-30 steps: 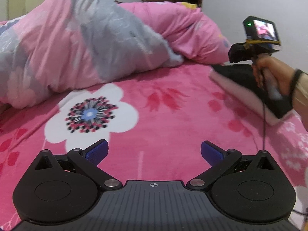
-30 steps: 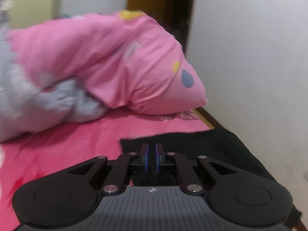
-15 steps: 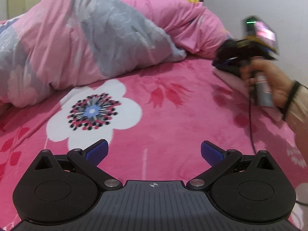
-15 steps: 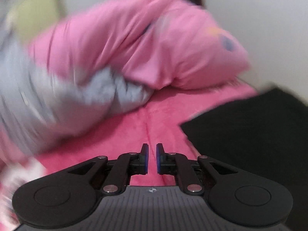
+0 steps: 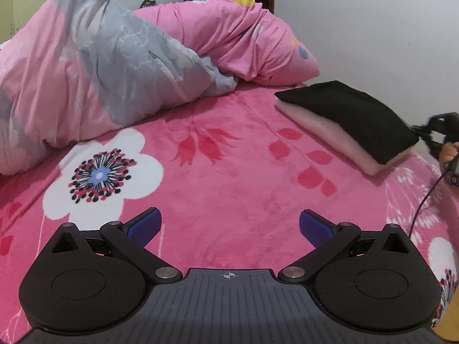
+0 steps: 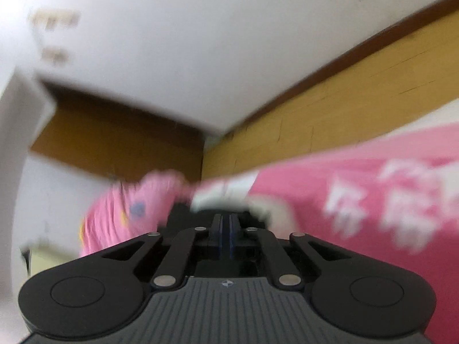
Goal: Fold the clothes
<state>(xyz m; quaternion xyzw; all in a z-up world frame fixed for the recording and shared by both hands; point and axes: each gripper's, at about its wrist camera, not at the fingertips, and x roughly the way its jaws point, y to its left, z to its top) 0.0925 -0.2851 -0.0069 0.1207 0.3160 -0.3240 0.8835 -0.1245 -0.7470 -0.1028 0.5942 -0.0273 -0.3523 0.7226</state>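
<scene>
A folded black garment (image 5: pixel 350 114) lies on a folded pale pink one (image 5: pixel 321 130) at the right side of the bed, near the wall. My left gripper (image 5: pixel 229 226) hovers over the pink flowered sheet (image 5: pixel 243 177) with its blue pads wide apart and nothing between them. It is well short of the stack. My right gripper (image 6: pixel 226 229) is shut, with nothing visible between its pads. Its view is blurred and tilted sideways. In the left wrist view the hand (image 5: pixel 449 154) holding it shows at the far right edge, just past the stack's near corner.
A bunched pink and grey duvet (image 5: pixel 86 71) fills the back left of the bed, and a pink pillow (image 5: pixel 258 43) sits behind it. A white wall (image 5: pixel 373 28) runs along the right. A cable (image 5: pixel 424 200) trails from the right hand across the sheet.
The right gripper left the black garment, swung right and down to the bed's edge and rolled sideways. It stayed shut. The left gripper stayed open and shifted slightly.
</scene>
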